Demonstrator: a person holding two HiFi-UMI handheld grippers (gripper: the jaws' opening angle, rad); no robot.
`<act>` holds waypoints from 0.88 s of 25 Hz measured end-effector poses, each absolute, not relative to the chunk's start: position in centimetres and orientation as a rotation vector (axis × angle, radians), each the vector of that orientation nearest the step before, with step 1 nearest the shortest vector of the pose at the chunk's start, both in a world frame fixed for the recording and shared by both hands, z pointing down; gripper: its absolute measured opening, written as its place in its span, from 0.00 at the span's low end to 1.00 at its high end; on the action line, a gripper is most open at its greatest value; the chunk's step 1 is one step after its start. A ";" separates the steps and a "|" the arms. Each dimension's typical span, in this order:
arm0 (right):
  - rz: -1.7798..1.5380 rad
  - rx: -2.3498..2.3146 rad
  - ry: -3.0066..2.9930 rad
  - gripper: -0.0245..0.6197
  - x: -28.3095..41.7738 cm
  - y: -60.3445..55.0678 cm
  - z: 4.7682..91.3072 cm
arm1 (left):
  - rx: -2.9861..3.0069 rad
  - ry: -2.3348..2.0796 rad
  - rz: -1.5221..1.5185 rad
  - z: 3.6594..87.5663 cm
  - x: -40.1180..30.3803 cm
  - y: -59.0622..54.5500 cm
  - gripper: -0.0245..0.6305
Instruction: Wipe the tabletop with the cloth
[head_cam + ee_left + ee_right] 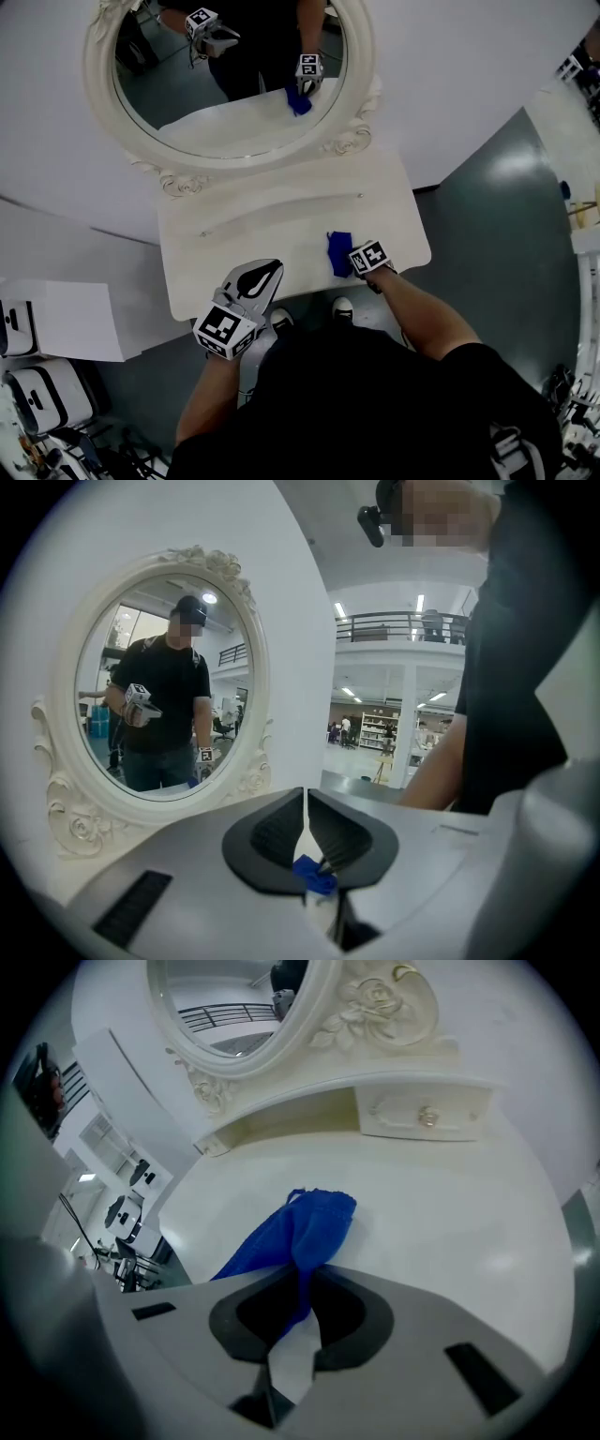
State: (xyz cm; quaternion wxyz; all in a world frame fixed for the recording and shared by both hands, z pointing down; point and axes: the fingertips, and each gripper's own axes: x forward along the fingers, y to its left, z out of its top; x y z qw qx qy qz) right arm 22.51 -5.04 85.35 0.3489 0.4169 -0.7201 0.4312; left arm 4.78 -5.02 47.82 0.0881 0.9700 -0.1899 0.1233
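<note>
a curved white wall (469, 84) backs a cream dressing table (281, 220) whose oval mirror (234, 131) sits in a carved frame (352, 141). a small drawer (403, 1121) with a round knob stands at the tabletop's back edge. the floor (497, 225) is glossy grey-green. beyond, a bright hall shows a railed mezzanine (394, 625), strip lights (340, 609) and shelving (375, 728).

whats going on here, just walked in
A person stands at a white dressing table with a gripper in each hand. The right gripper is shut on a blue cloth, which rests on the tabletop near its front edge, ready for wiping. The left gripper is shut with nothing in it, held by the front edge further left. An oval mirror stands at the back.
</note>
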 end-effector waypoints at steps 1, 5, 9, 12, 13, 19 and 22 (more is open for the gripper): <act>1.125 1.102 -1.855 0.09 23.9 -4.8 85.4 | 2.891 -0.551 0.365 47.8 5.7 -5.0 0.06; 1.153 1.185 -1.808 0.09 29.6 -3.4 85.5 | 2.909 -0.495 0.357 47.8 8.9 -4.9 0.06; 1.177 1.262 -1.759 0.10 35.0 -2.0 85.5 | 2.917 -0.451 0.349 48.1 11.8 -4.8 0.06; 1.202 1.323 -1.722 0.10 38.7 -0.7 85.6 | 2.917 -0.429 0.346 48.4 13.5 -4.8 0.06; 1.212 1.344 -1.711 0.10 39.8 -0.2 85.6 | 2.917 -0.423 0.345 48.4 14.0 -4.8 0.06; 1.266 1.446 -1.659 0.10 45.2 2.5 85.4 | 2.921 -0.385 0.346 48.5 16.5 -4.5 0.06; 1.282 1.477 -1.649 0.10 46.5 3.1 85.5 | 2.924 -0.374 0.346 48.5 17.3 -4.7 0.06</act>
